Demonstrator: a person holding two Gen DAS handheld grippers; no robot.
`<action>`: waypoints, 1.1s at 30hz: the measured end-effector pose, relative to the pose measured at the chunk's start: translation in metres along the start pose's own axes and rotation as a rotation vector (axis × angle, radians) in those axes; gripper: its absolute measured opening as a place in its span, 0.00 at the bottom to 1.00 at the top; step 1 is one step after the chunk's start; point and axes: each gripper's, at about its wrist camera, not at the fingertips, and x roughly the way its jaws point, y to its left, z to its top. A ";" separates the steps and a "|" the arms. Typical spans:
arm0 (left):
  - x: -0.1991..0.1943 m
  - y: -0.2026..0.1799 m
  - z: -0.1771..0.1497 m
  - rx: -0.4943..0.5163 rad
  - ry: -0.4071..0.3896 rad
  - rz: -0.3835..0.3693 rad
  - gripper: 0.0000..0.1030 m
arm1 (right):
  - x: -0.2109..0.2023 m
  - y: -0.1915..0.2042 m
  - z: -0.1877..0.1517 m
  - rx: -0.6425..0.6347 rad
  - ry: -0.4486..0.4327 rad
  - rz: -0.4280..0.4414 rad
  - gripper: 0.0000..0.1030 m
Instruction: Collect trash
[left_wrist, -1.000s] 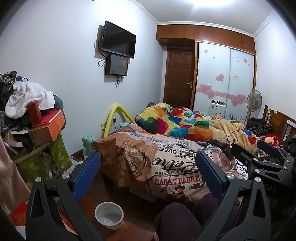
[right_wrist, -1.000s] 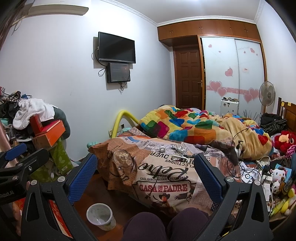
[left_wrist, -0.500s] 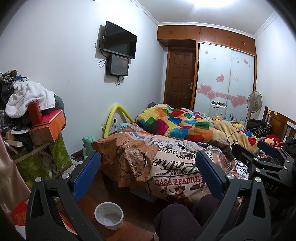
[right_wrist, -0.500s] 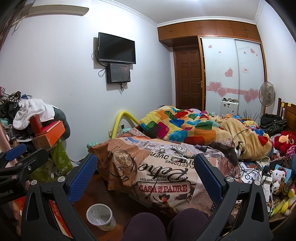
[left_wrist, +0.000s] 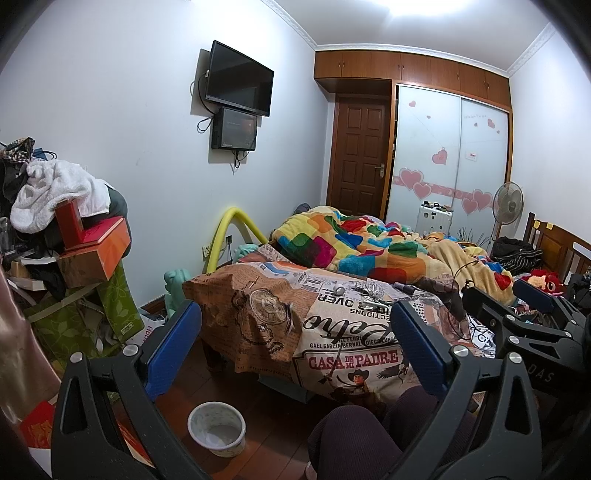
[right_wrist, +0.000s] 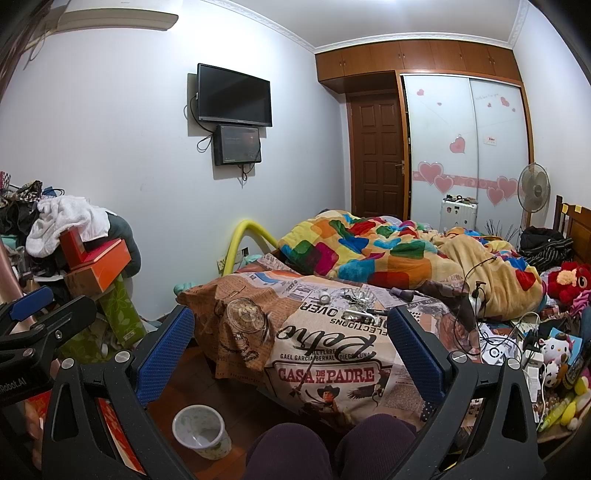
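Note:
A small white bin (left_wrist: 217, 428) stands on the wooden floor by the bed; it also shows in the right wrist view (right_wrist: 201, 430). Small bits of litter (left_wrist: 364, 293) lie on the printed bedspread, seen too in the right wrist view (right_wrist: 356, 301). My left gripper (left_wrist: 295, 350) is open and empty, held above the floor in front of the bed. My right gripper (right_wrist: 290, 350) is open and empty beside it. The right gripper also shows in the left wrist view (left_wrist: 524, 317), and the left gripper in the right wrist view (right_wrist: 33, 314).
The bed (left_wrist: 332, 332) with a colourful blanket (left_wrist: 369, 243) fills the middle. A pile of boxes and clothes (left_wrist: 66, 240) stands at the left. Cables, toys and small things (right_wrist: 535, 350) crowd the right. My knees (right_wrist: 332, 450) are at the bottom.
Both grippers have stayed almost still and open; the view has shifted only slightly.

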 end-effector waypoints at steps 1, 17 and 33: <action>0.000 0.000 0.000 0.000 0.000 0.000 1.00 | 0.000 0.000 0.000 0.000 0.000 0.000 1.00; -0.001 0.000 0.000 0.000 0.002 -0.003 1.00 | 0.002 -0.001 -0.001 -0.002 0.004 0.000 1.00; 0.049 -0.021 0.020 0.000 0.021 -0.037 1.00 | 0.034 -0.043 0.011 0.002 0.019 -0.060 1.00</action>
